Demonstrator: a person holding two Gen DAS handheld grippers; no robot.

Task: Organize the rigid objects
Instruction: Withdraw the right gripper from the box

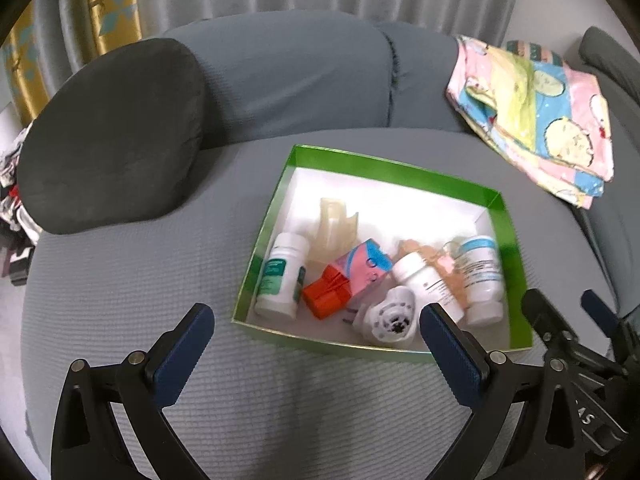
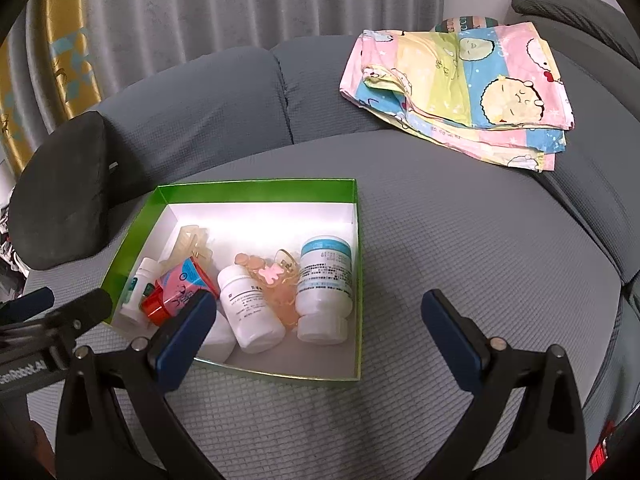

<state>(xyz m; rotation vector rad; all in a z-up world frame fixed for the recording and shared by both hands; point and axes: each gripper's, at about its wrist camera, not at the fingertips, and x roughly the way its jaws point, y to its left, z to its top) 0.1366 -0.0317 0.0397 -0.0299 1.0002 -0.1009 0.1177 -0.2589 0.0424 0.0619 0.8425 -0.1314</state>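
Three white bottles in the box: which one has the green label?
The bottle with the green label lies at the box's left end, beside the orange-red box. The middle bottle is plain white; the right bottle has a blue band.

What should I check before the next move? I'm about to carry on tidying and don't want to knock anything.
1. Left tongs open and holding nothing: ok.
2. Right tongs open and holding nothing: ok.
3. Green box sits flat on the grey sofa seat: ok.
4. Small items are inside the box, including the three white bottles, the orange box and the white plug: ok.
5. Loose small items left on the seat outside the box: none in view, ok.
6. Folded cloth lies clear of the box: ok.
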